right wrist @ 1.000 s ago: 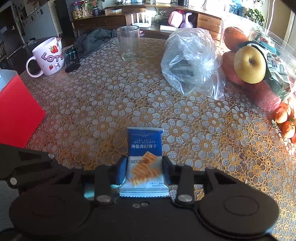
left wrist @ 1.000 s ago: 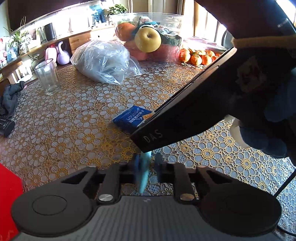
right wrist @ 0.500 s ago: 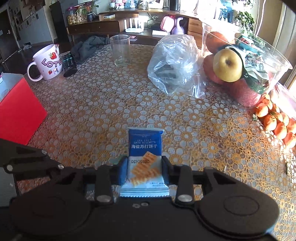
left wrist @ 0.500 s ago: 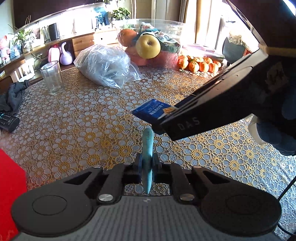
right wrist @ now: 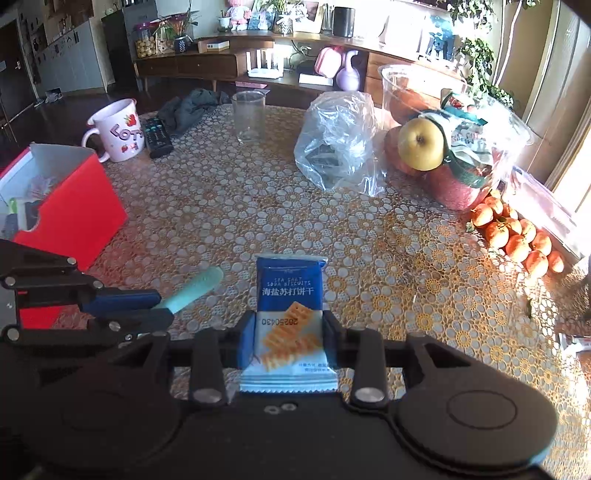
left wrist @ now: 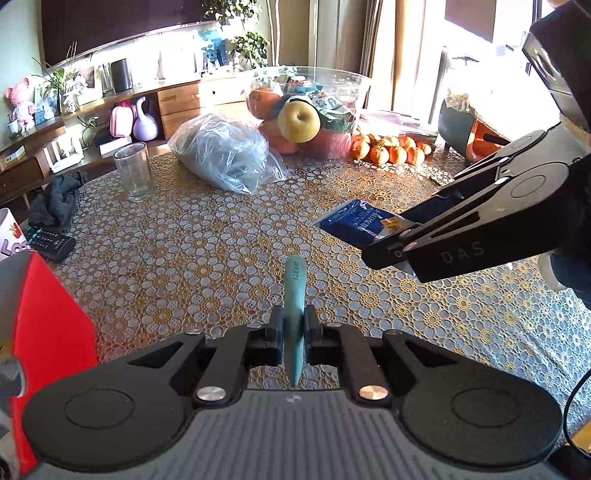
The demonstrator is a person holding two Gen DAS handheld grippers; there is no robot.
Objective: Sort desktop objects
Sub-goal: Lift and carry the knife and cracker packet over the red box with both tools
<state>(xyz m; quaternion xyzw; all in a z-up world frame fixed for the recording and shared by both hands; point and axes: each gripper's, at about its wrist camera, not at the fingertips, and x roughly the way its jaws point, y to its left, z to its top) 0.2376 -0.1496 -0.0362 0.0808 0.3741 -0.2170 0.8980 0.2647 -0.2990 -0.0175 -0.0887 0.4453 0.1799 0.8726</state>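
Both grippers lifted since 1 s ago. Left gripper (left wrist: 294,334): clamped on teal stick (left wrist: 295,295). Right gripper (right wrist: 289,341): your packet (right wrist: 289,317) pinched by edges (slippery foil), airborne. Risk: packet slips before red box (right wrist: 79,218) if you tilt.

- We see a long wooden sideboard (right wrist: 229,62) along the far wall at twelve o'clock.
- We see sunlit curtains (left wrist: 332,40) and a bright window (left wrist: 469,18) toward one o'clock.
- We see dark floor (right wrist: 62,110) at ten o'clock.
- We see leafy houseplants (right wrist: 476,51) near two o'clock.
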